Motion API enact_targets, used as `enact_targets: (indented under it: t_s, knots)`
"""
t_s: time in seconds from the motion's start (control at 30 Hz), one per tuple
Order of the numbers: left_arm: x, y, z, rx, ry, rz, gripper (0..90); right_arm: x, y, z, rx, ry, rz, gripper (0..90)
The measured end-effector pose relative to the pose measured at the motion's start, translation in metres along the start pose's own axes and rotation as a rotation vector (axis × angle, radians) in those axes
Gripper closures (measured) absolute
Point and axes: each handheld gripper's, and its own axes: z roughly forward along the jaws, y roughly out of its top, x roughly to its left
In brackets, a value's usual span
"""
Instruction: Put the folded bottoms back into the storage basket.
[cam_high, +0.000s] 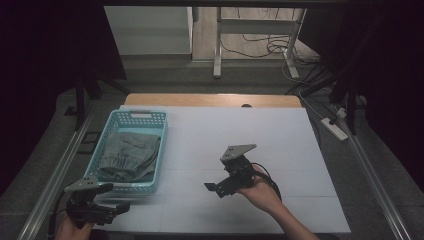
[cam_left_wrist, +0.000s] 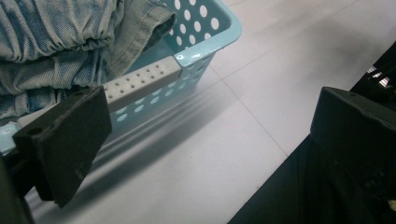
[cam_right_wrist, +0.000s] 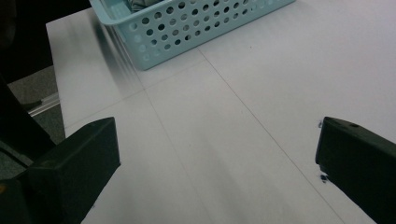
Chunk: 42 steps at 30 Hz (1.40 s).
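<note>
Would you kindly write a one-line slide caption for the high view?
Both open grippers, left and right, hover near a teal basket holding folded denim clothing on a white table.

White table w/ wooden strip along far edge. Grey floor beyond; desk legs & loose cables at back. Power strip on floor right of table. Metal rails along both sides, dark curtains at edges.

Dim, dark-edged high view; gripper views brighter, slightly motion-blurred.
</note>
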Motion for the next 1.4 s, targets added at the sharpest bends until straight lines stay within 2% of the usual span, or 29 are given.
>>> enact_targets:
  t_s: [0.7, 1.07, 1.4]
  knots:
    - [-0.001, 0.001, 0.001, 0.006, -0.001, 0.004, 0.0, 0.0, -0.031, -0.035, 0.025, -0.083, 0.023, 0.0]
    - [-0.001, 0.001, 0.001, 0.005, -0.002, 0.006, 0.0, -0.002, -0.049, -0.06, 0.016, -0.127, 0.065, 0.0]
    - [-0.001, 0.001, 0.001, 0.007, -0.002, 0.012, 0.0, -0.003, -0.07, -0.084, 0.007, -0.188, 0.102, 0.0]
